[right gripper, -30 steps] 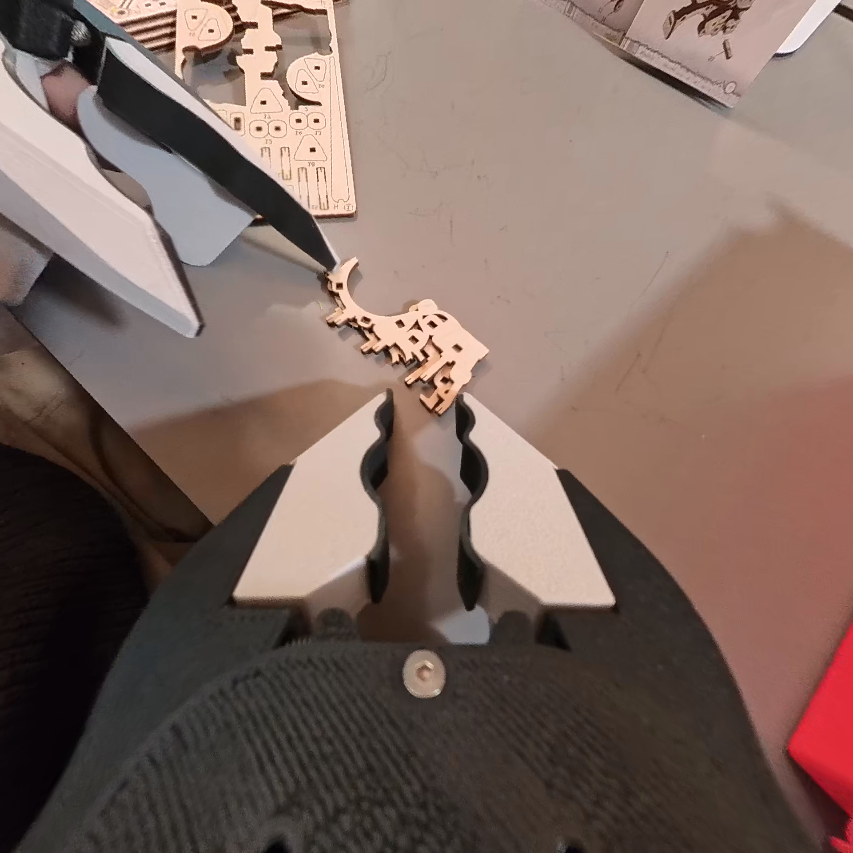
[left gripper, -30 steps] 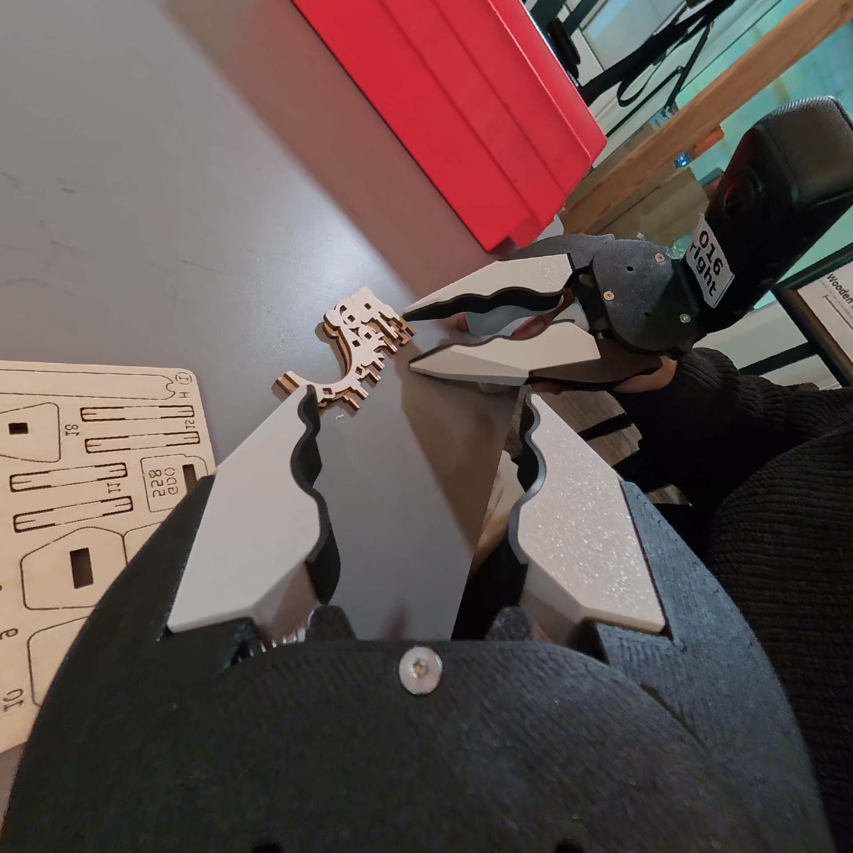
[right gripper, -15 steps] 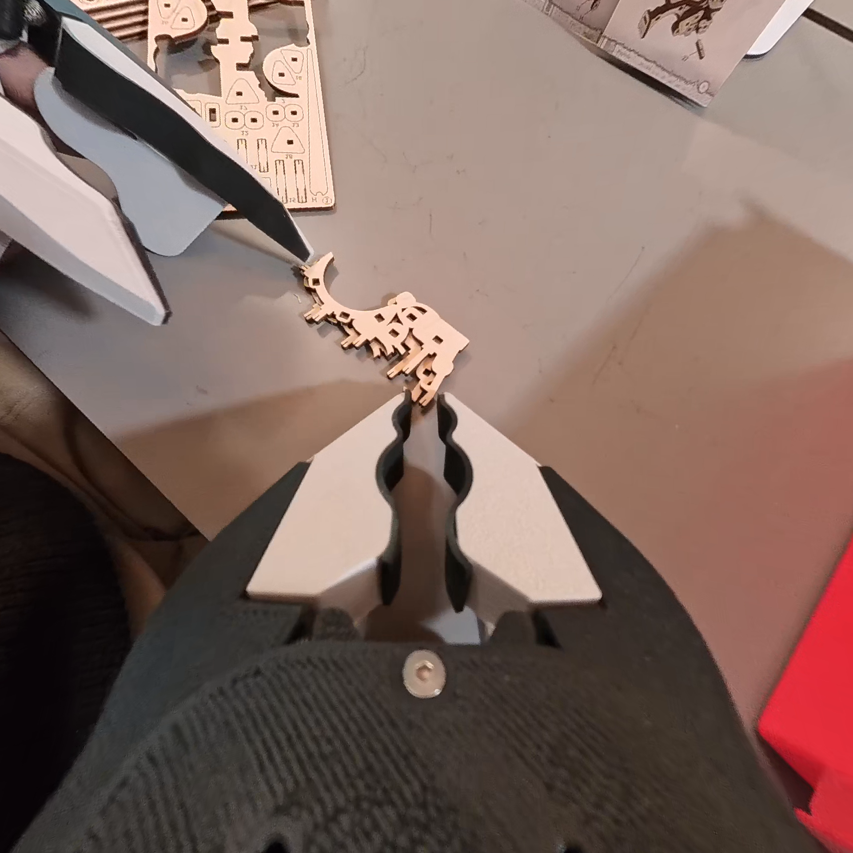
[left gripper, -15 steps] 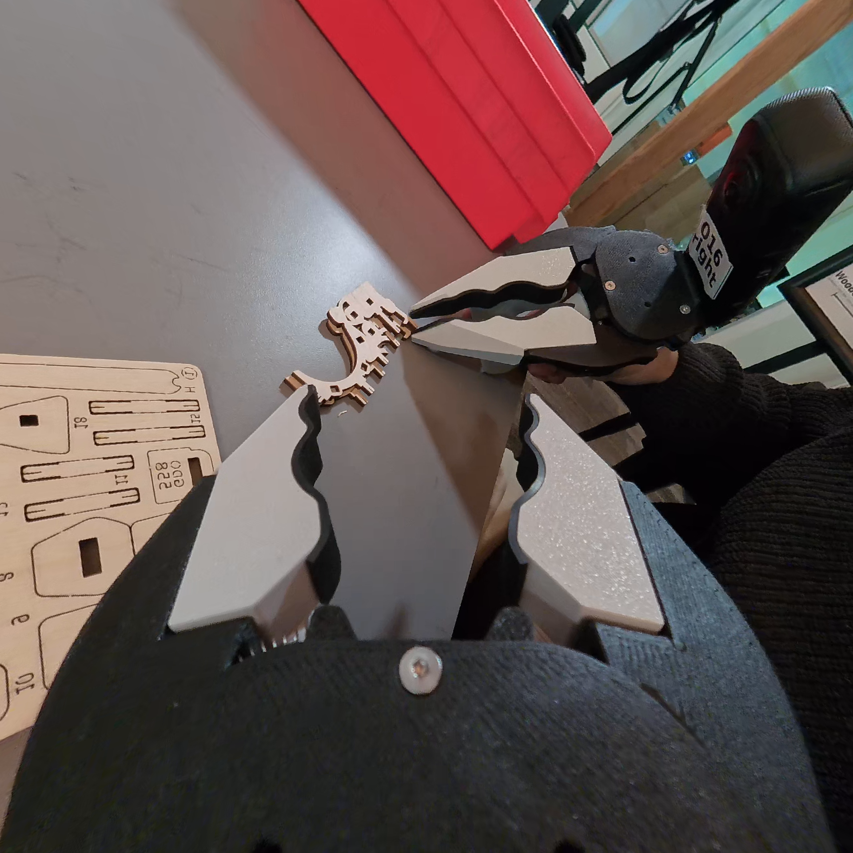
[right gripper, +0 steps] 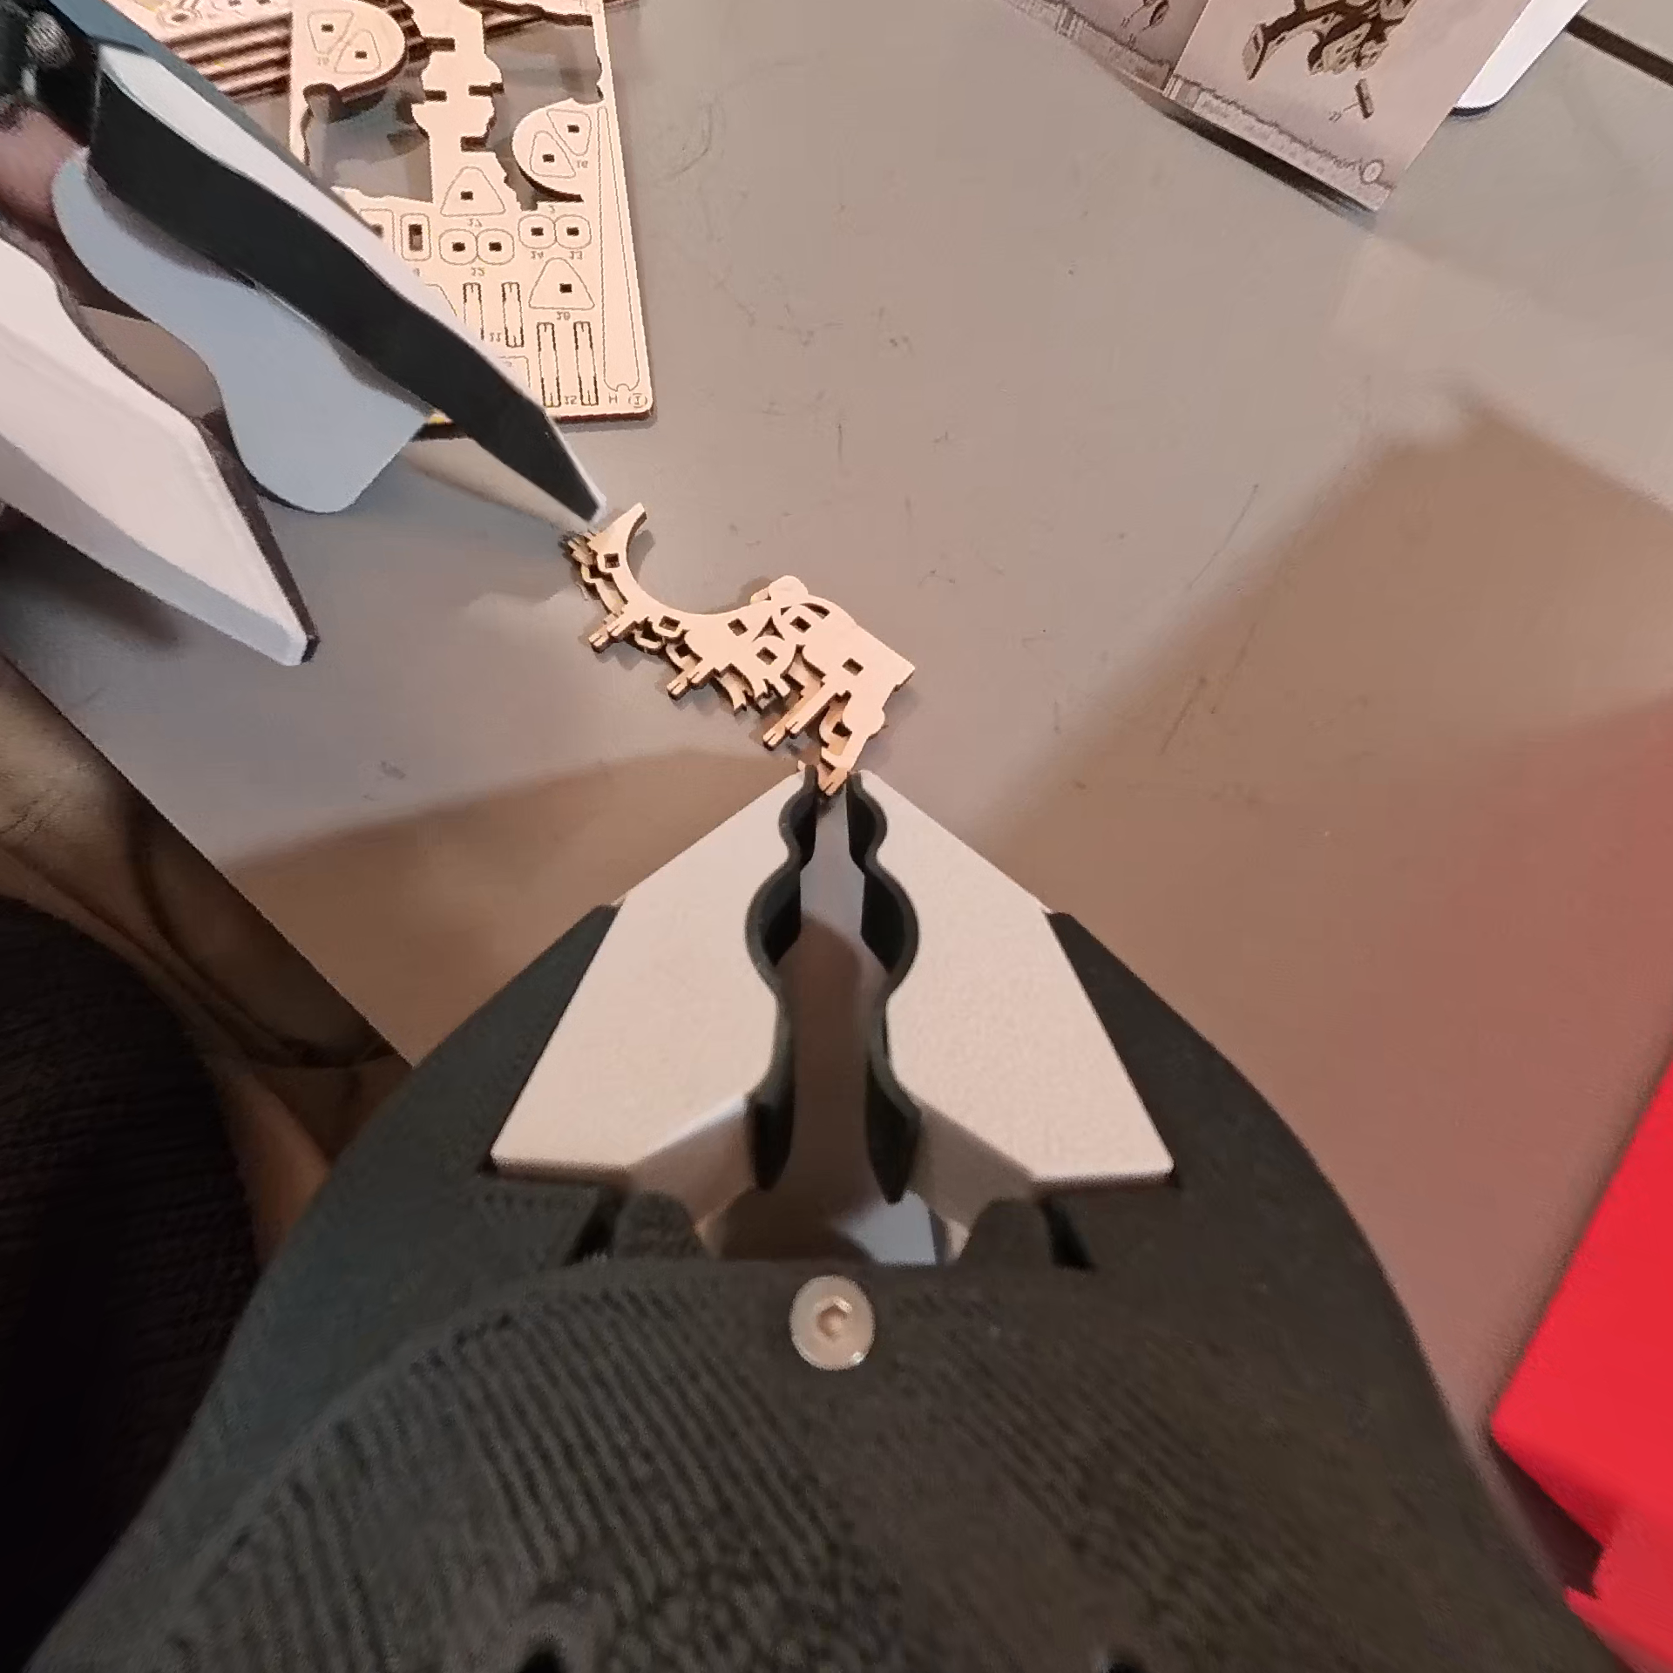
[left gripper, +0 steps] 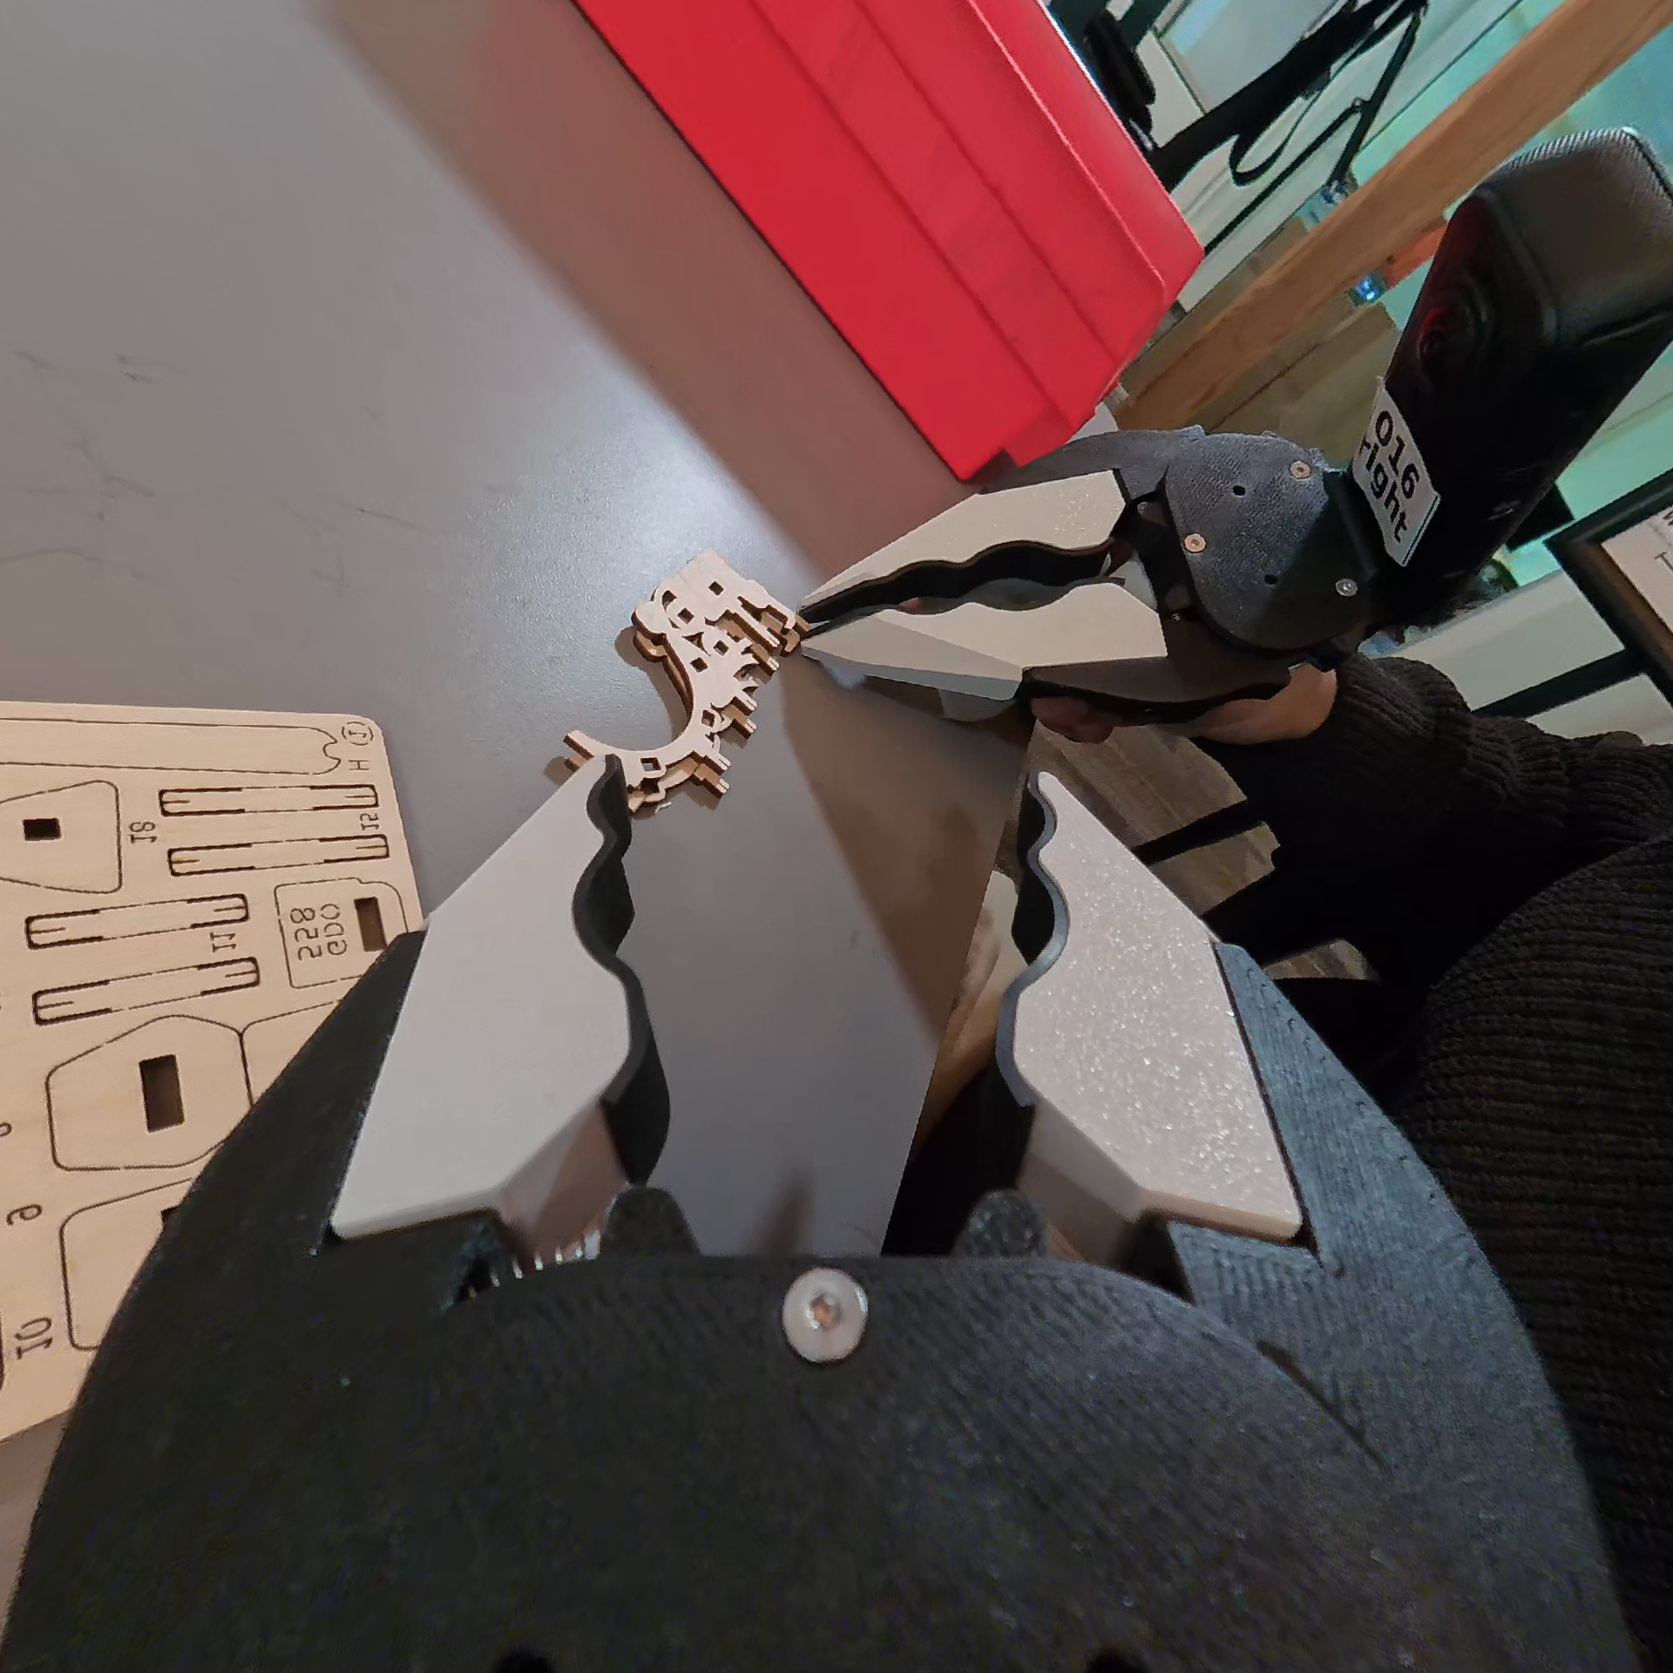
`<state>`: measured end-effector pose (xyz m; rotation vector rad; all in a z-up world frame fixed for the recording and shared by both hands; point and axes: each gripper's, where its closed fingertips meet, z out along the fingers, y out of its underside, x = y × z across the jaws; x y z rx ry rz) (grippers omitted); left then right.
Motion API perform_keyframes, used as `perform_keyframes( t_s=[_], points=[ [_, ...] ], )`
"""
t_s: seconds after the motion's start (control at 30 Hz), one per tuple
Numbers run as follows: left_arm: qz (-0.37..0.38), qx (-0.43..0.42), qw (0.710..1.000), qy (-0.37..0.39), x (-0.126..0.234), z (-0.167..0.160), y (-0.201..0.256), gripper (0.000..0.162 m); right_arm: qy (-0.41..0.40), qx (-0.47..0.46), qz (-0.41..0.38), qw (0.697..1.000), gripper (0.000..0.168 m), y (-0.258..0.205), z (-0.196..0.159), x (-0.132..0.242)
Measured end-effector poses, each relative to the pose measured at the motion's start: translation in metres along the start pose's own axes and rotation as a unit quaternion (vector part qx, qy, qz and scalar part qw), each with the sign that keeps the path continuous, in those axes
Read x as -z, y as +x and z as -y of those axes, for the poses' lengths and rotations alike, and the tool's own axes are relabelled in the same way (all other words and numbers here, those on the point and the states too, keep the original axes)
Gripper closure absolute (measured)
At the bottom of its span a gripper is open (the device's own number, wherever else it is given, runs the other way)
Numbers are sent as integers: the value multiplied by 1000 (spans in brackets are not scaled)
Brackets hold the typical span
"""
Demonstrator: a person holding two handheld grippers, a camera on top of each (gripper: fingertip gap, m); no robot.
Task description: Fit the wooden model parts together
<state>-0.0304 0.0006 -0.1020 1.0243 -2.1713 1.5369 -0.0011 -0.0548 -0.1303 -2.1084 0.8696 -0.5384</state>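
A small stack of laser-cut wooden model parts (left gripper: 706, 670) lies flat on the grey table near its front edge, one end curved and the other toothed; it also shows in the right wrist view (right gripper: 769, 643). My right gripper (right gripper: 828, 786) is closed down on a tab at the toothed end; it shows from the side in the left wrist view (left gripper: 801, 634). My left gripper (left gripper: 824, 779) is wide open, and one fingertip (right gripper: 579, 507) touches the curved end.
A wooden sheet of uncut parts (left gripper: 181, 905) lies to the left, also in the right wrist view (right gripper: 507, 226). A red box (left gripper: 905, 208) stands behind the parts. A printed booklet (right gripper: 1267, 90) lies at the far side. The table's front edge (left gripper: 951, 996) runs between my left fingers. Some 8 centimetres of space lies between my two pairs of fingers.
My right gripper has moved forward to the toothed end of the stack and its jaws have closed from partly open onto the tab. My left gripper has stayed open at the curved end.
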Motion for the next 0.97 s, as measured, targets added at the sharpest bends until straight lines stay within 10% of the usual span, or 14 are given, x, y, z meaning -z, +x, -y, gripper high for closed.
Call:
perform_keyframes(
  t_s=[0.97],
  points=[
    [13, -14, 1000, 11, 3, 5, -3, 77, 31, -35, 41, 998, 165, -5, 11, 4]
  ],
)
